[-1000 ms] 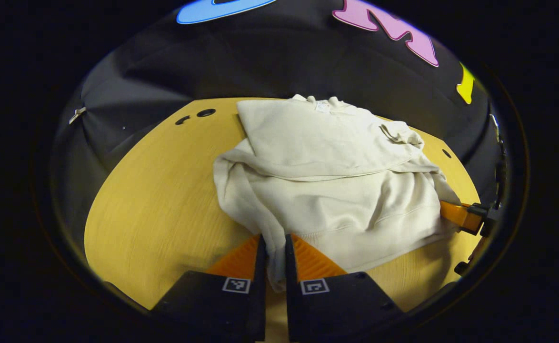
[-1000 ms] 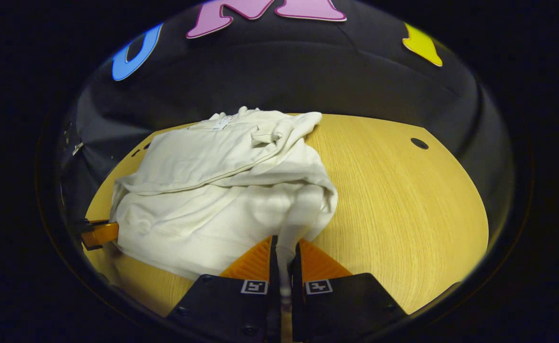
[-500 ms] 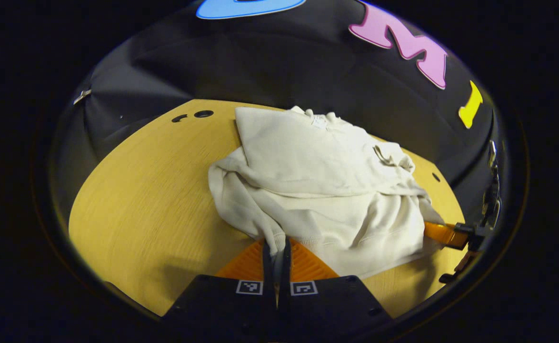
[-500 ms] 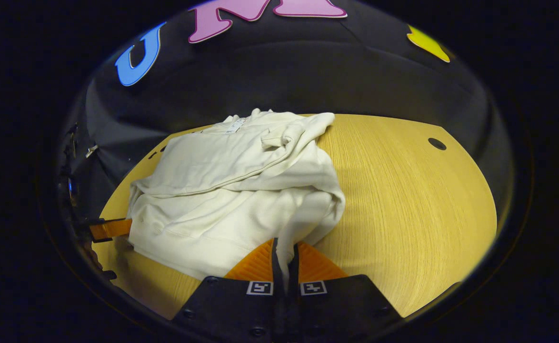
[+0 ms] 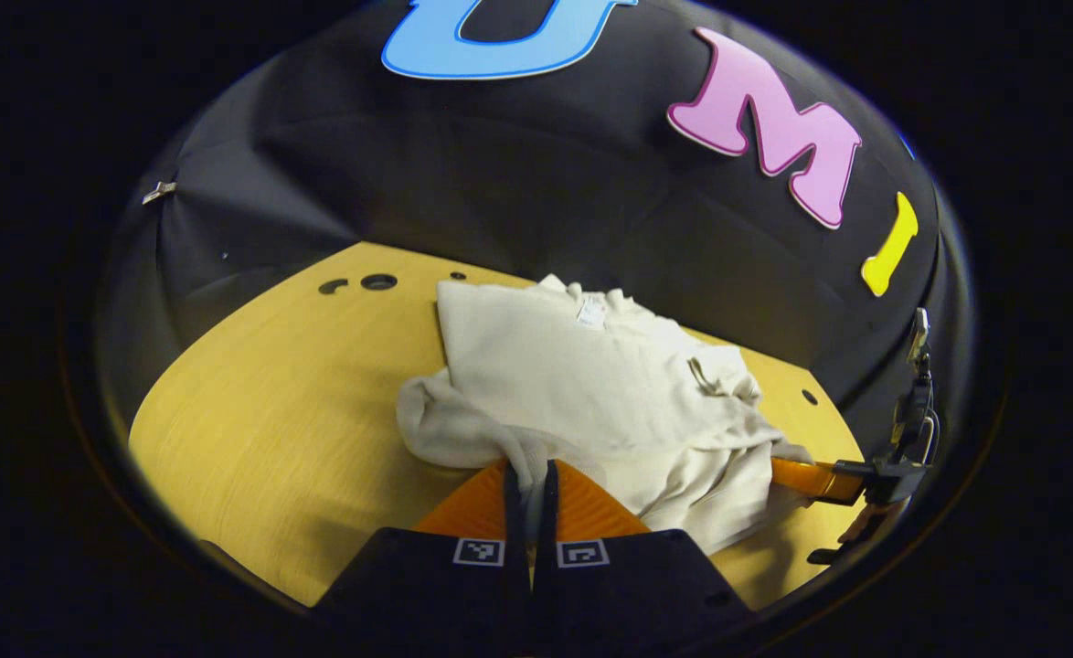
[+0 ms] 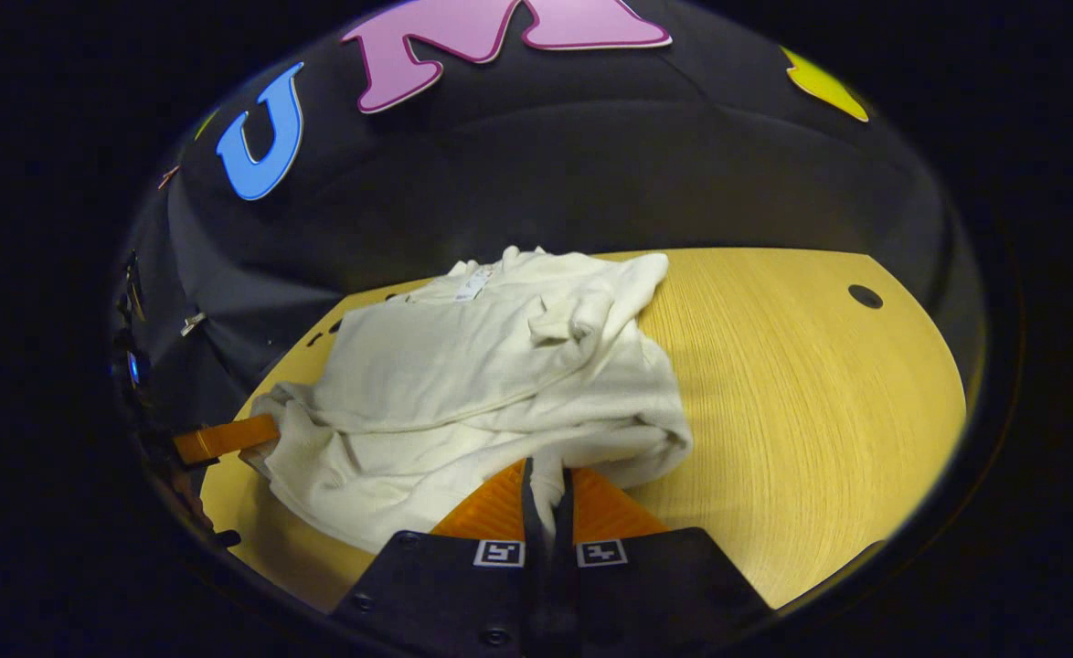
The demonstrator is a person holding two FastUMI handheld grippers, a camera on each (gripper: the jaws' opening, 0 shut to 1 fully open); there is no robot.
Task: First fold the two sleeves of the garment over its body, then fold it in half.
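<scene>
A cream sweatshirt (image 5: 591, 384) lies on the yellow wooden table (image 5: 262, 429), both sleeves laid across its body. My left gripper (image 5: 527, 471) is shut on the near left corner of its hem, lifted off the table. In the right gripper view the same sweatshirt (image 6: 463, 375) spreads to the left, and my right gripper (image 6: 546, 471) is shut on the near right corner of the hem. The right gripper (image 5: 811, 480) also shows at the garment's far side in the left gripper view, and the left gripper (image 6: 226, 439) at the left edge of the right gripper view.
The table has small round holes near its back corners (image 5: 377, 281) (image 6: 864, 295). Bare wood (image 6: 802, 411) lies right of the garment in the right gripper view and bare wood (image 5: 253, 402) left of it in the left gripper view. The black booth wall rises behind the table.
Both grippers have risen and moved forward with the hem corners. The near part of the garment has bunched up and drawn toward the collar. The left jaws closed tighter on the cloth.
</scene>
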